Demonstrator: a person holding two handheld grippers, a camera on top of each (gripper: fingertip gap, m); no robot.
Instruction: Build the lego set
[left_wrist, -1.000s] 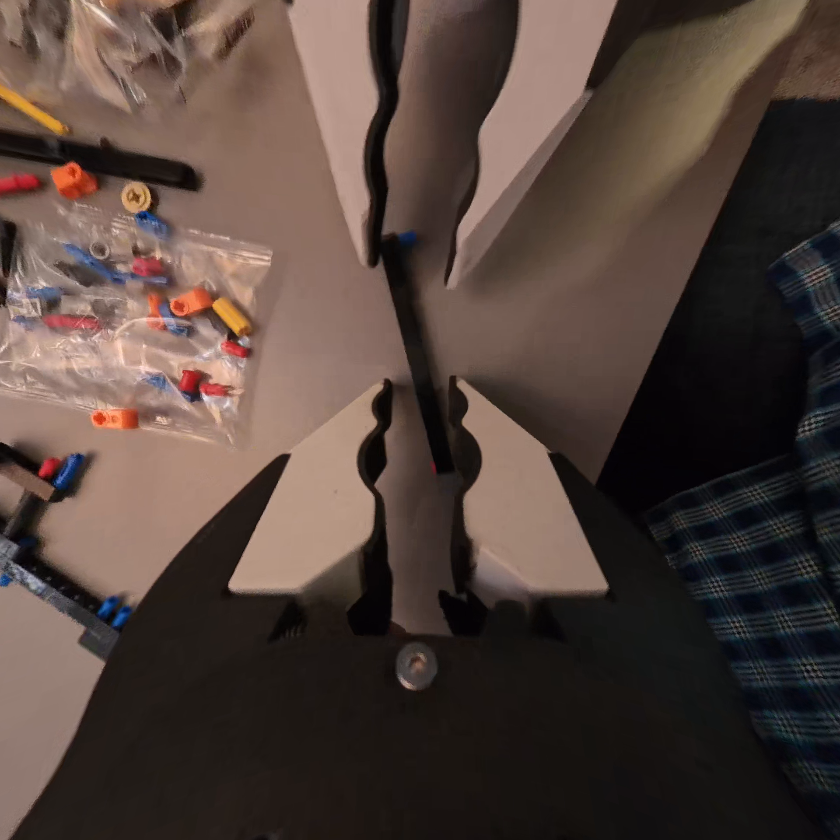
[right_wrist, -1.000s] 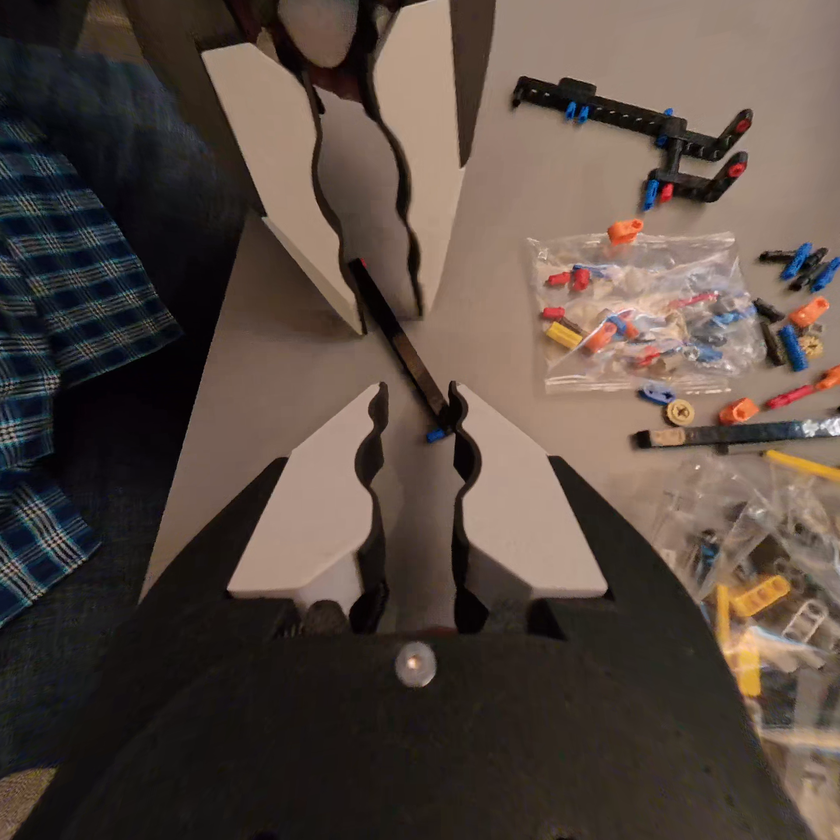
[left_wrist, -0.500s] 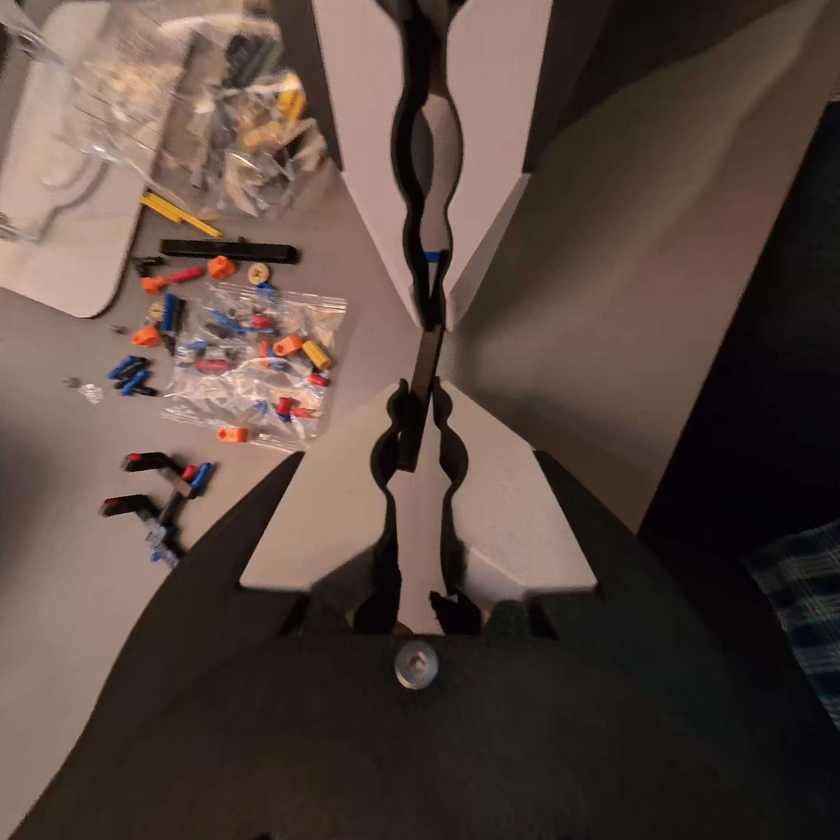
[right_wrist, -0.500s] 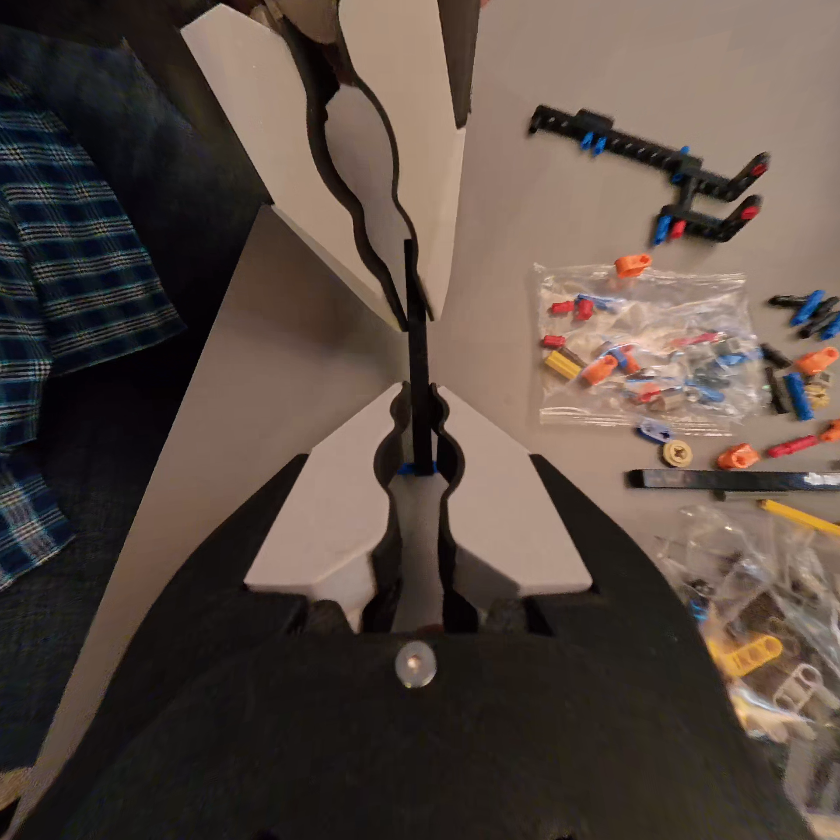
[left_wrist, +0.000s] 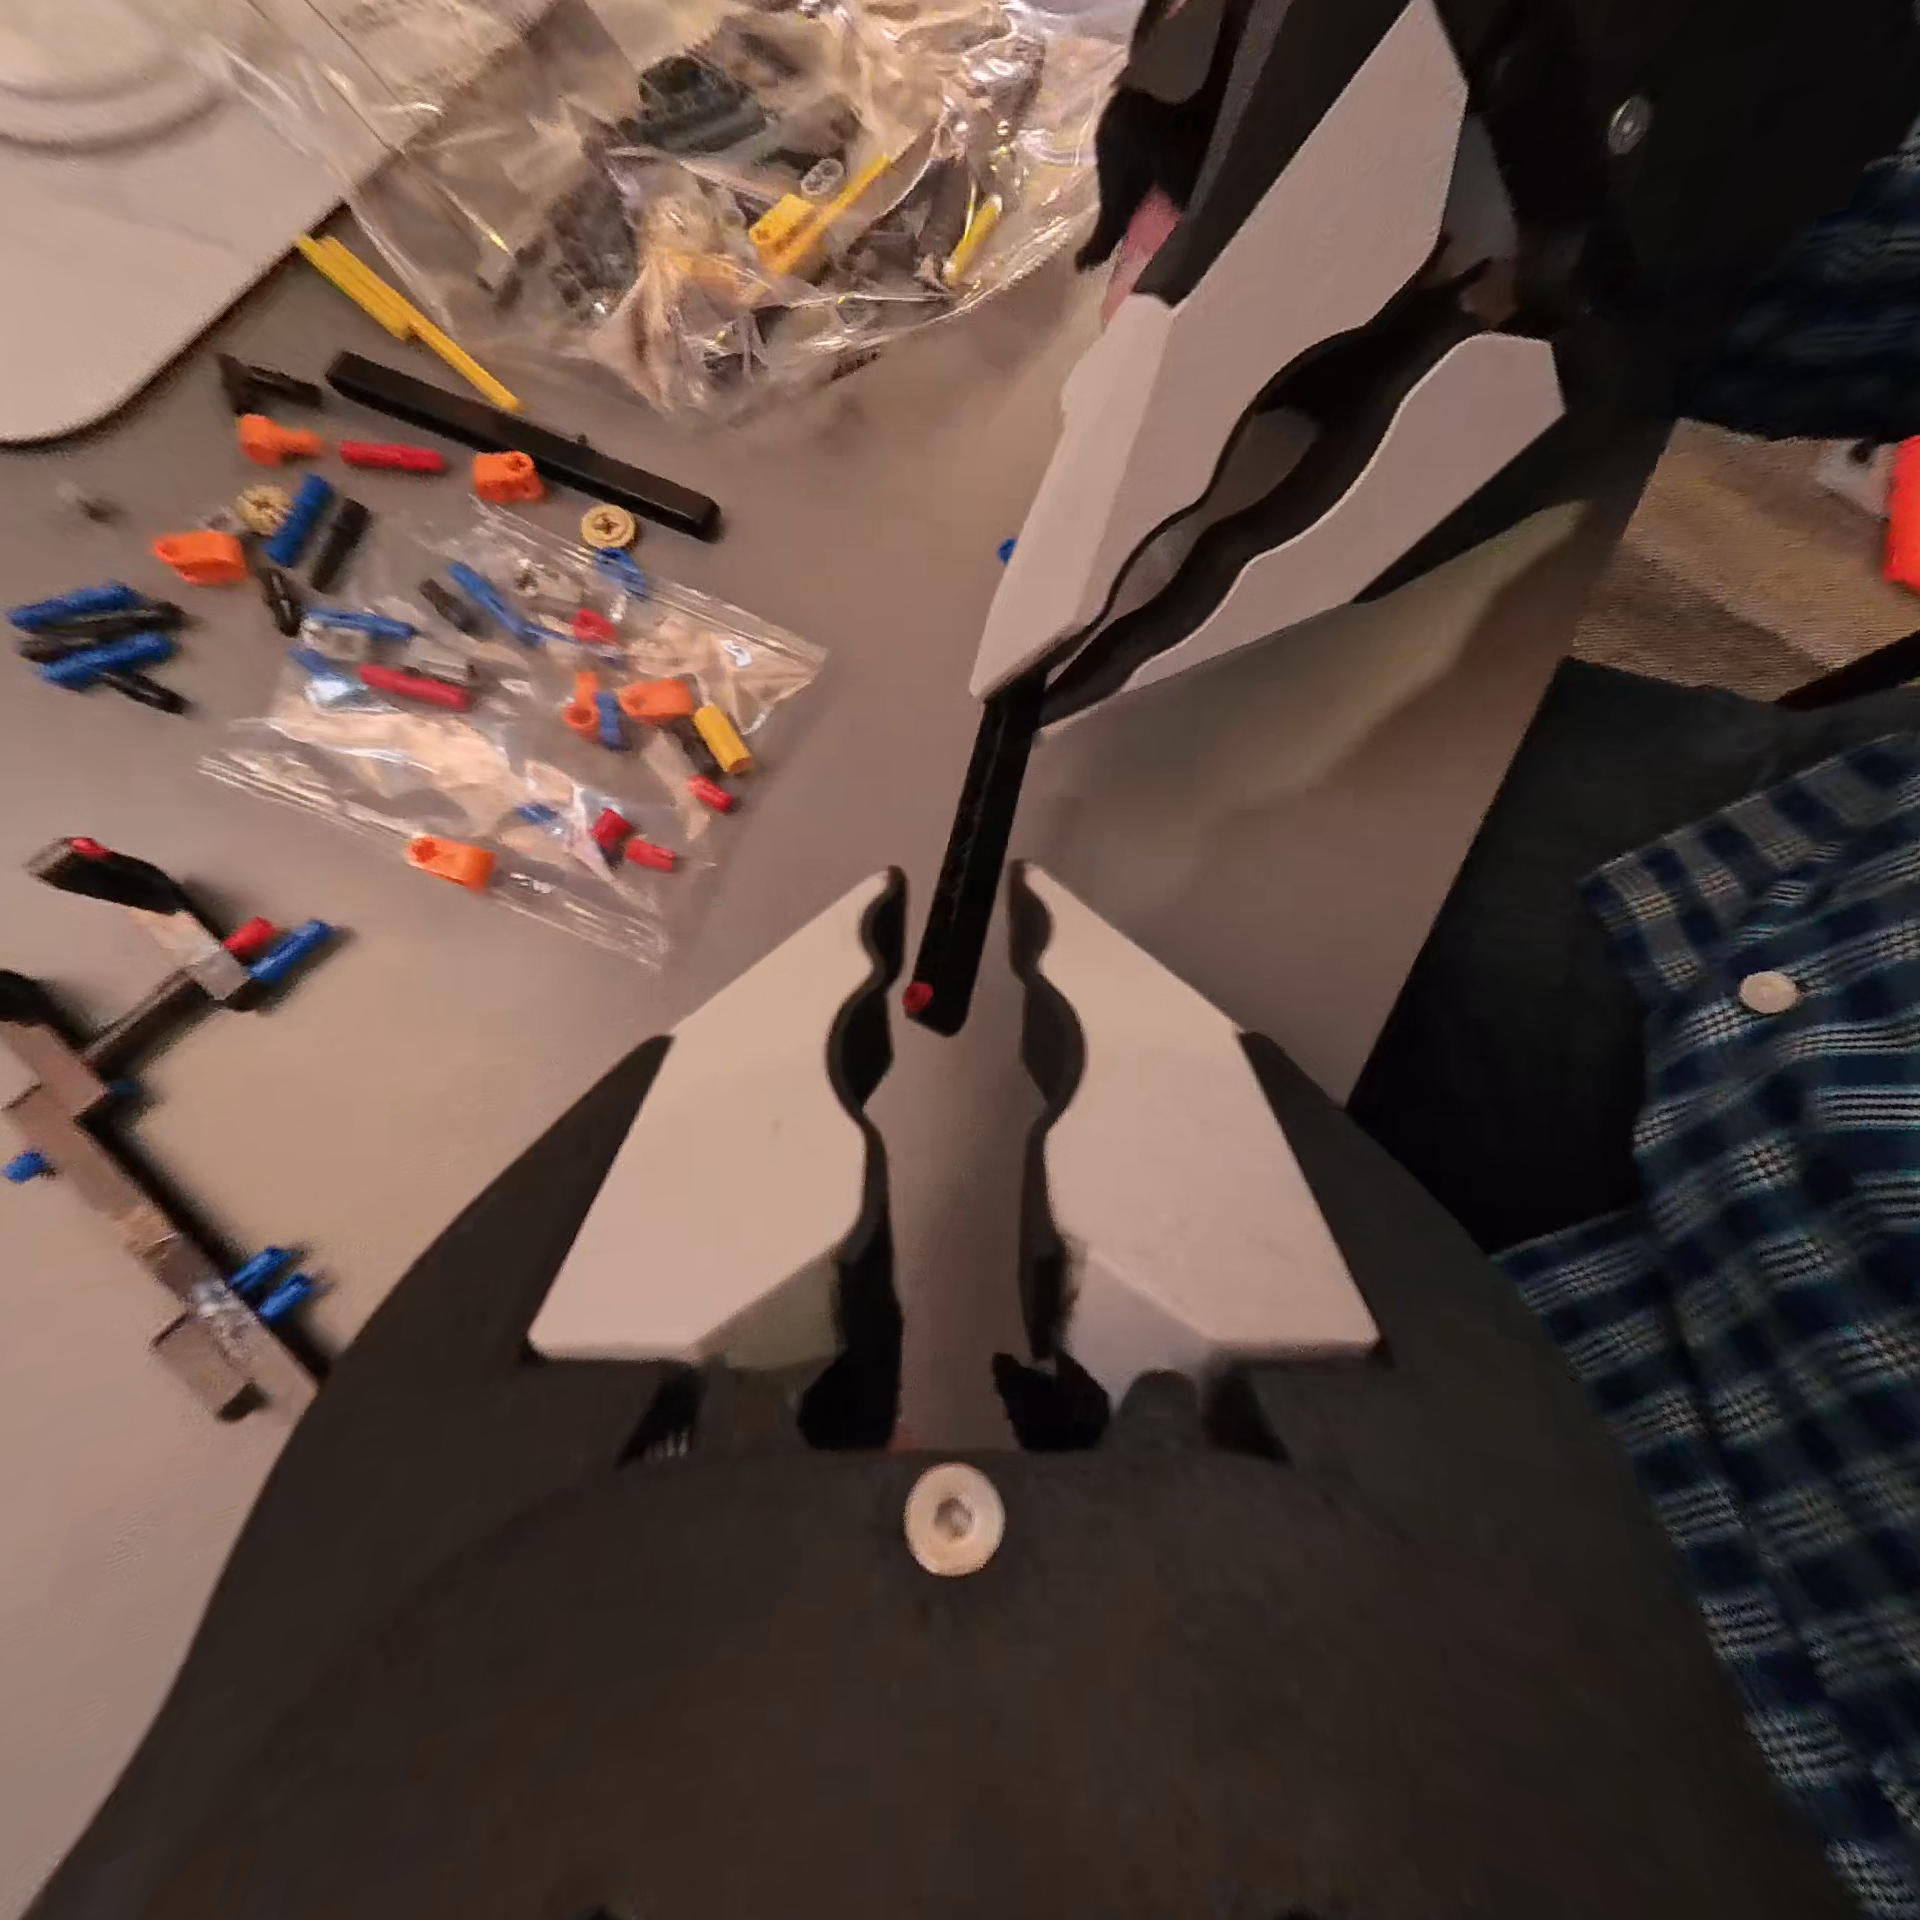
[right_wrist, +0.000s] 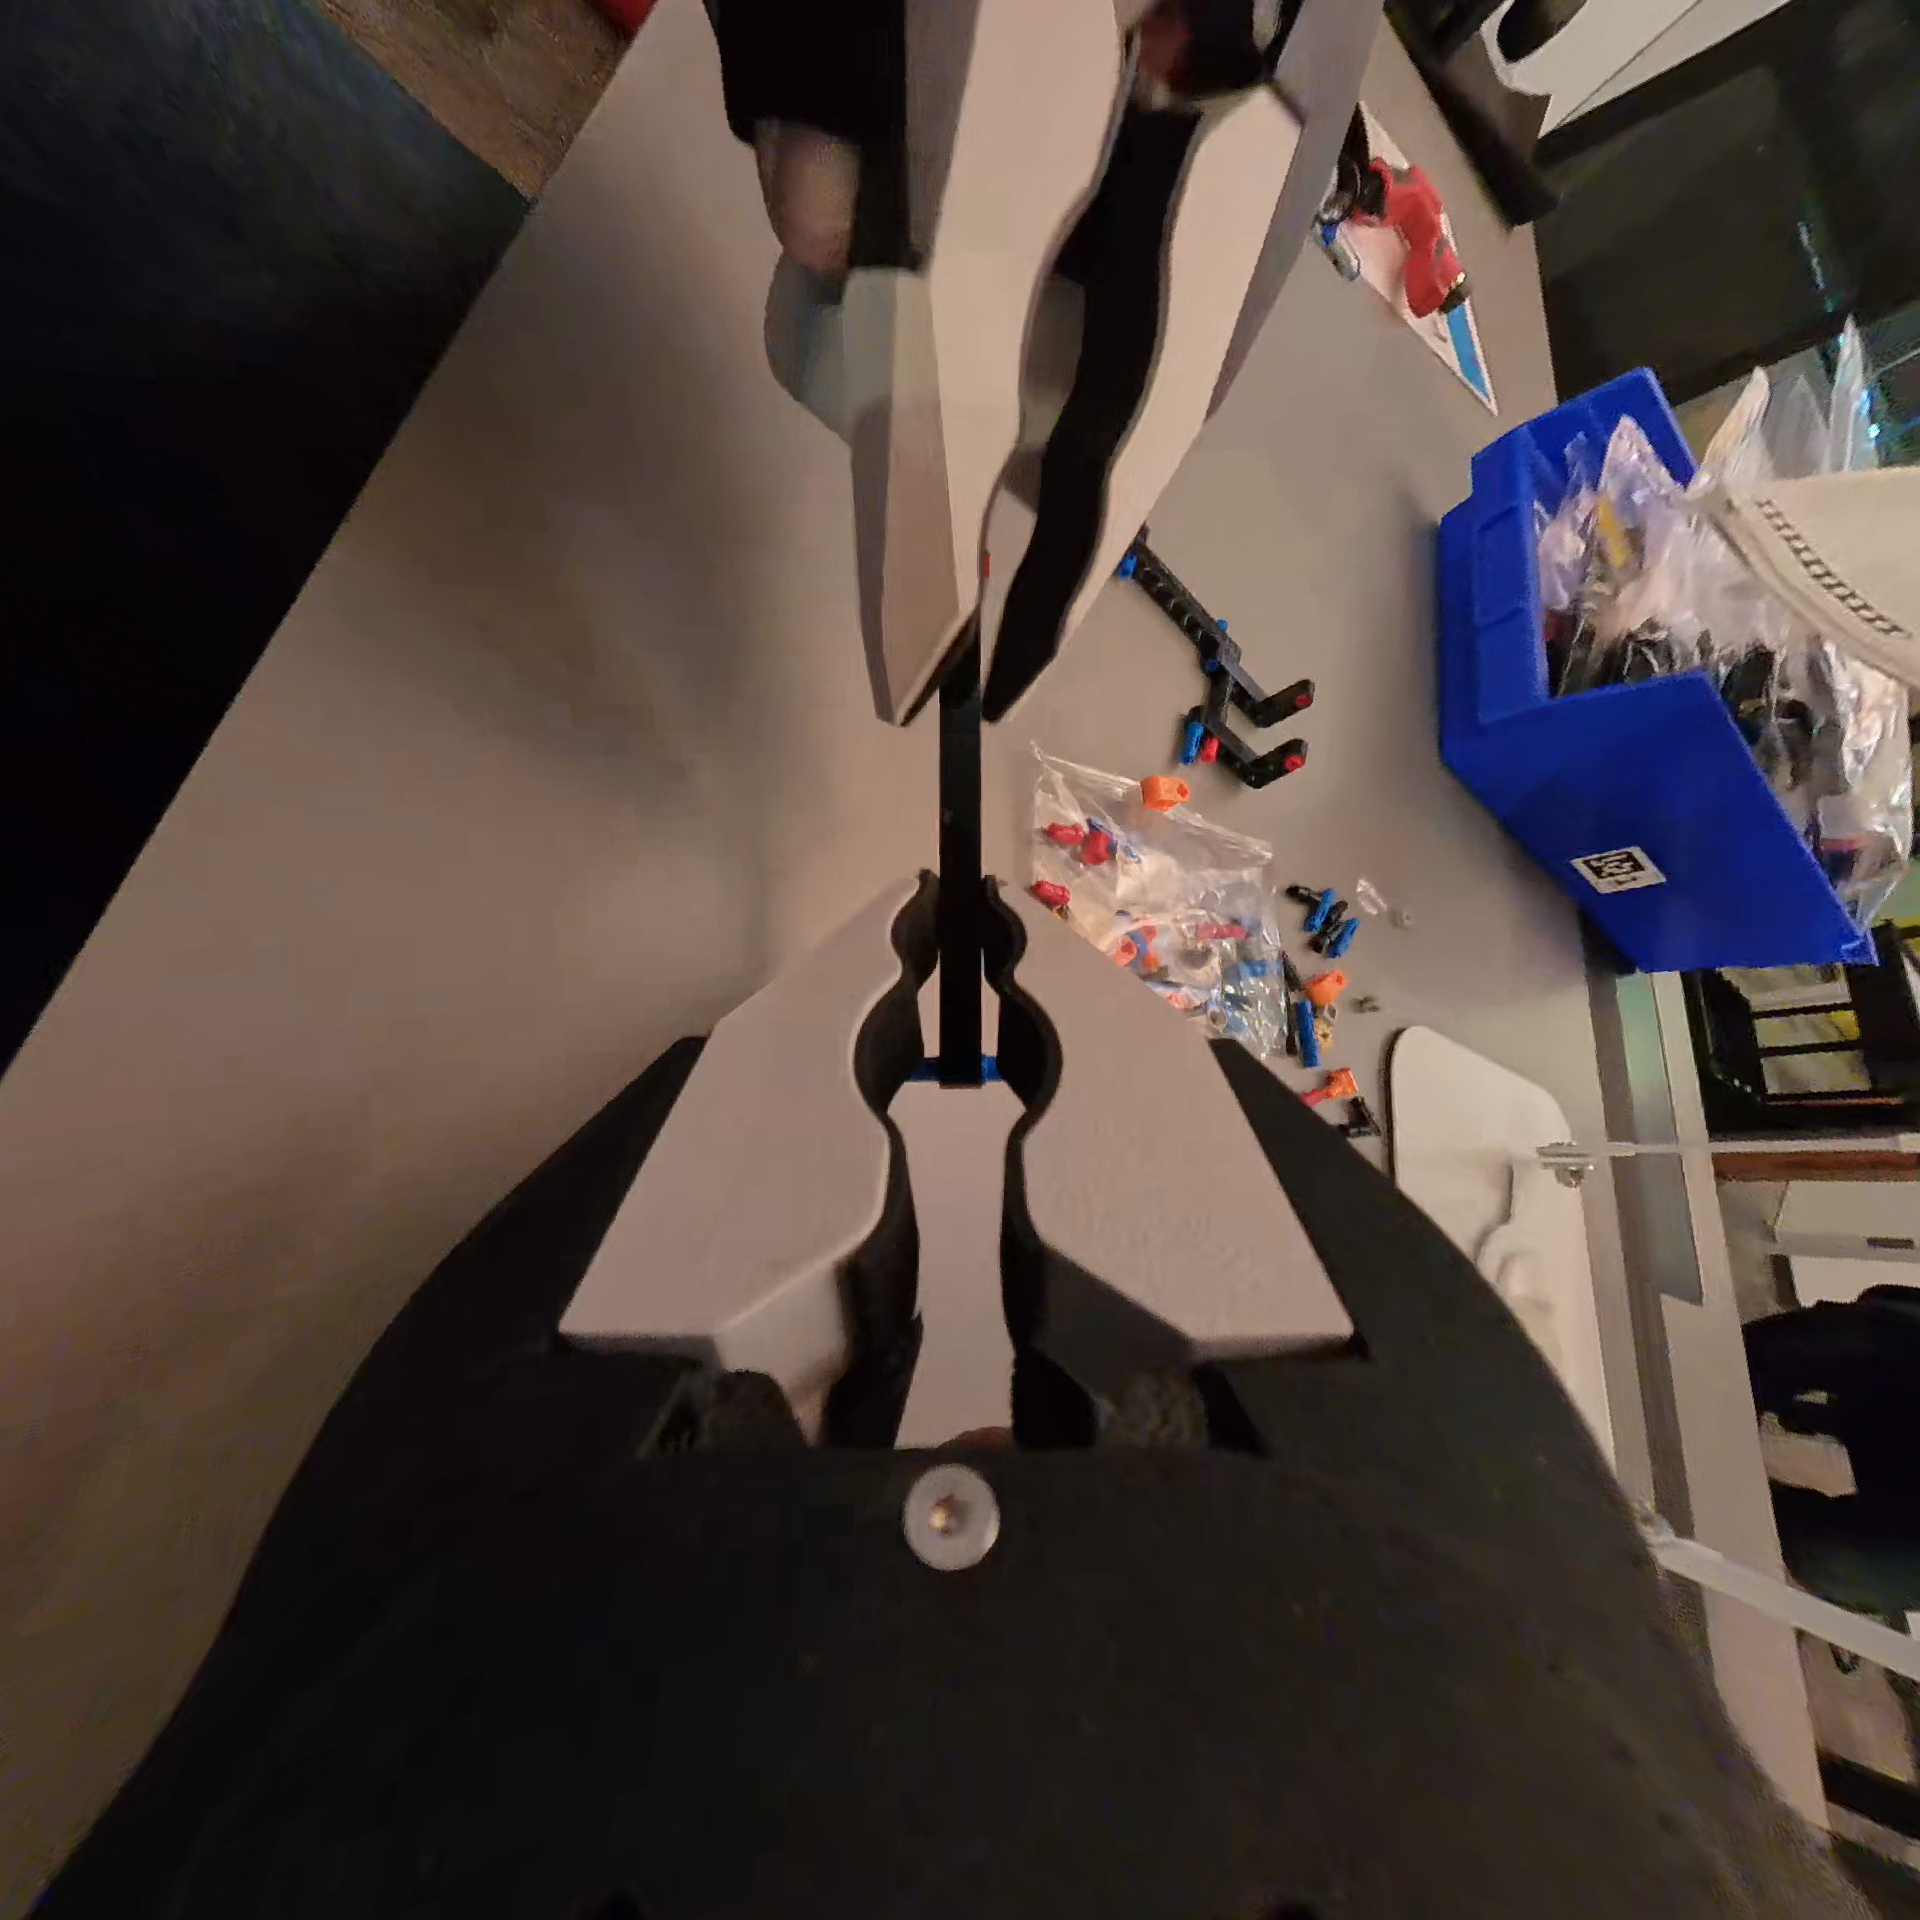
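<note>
A thin black beam (left_wrist: 977, 831) hangs in the air between the two grippers, above the grey table (left_wrist: 831, 582). In the left wrist view my left gripper (left_wrist: 954, 883) is open. The beam's end with a red pin (left_wrist: 914, 1000) lies loose between its tips. My right gripper (left_wrist: 1023, 696) holds the far end. In the right wrist view my right gripper (right_wrist: 958, 894) is shut on the beam (right_wrist: 958, 810), just above a blue pin (right_wrist: 956, 1070) that crosses its end. The left gripper (right_wrist: 945, 707) straddles the other end.
A clear bag of small coloured parts (left_wrist: 499, 727) and loose pins lie left of the grippers. A long black beam (left_wrist: 520, 447), a big bag of parts (left_wrist: 727, 208) and a partly built black frame (right_wrist: 1226, 675) lie nearby. A blue bin (right_wrist: 1621, 810) stands farther off. A plaid sleeve (left_wrist: 1766, 1143) is beyond the table edge. Left and right tips are no more than a few centimetres apart.
My left gripper was shut on the beam half a second ago and has opened. The right gripper keeps its hold. Both views have swung and pulled back from the table.
</note>
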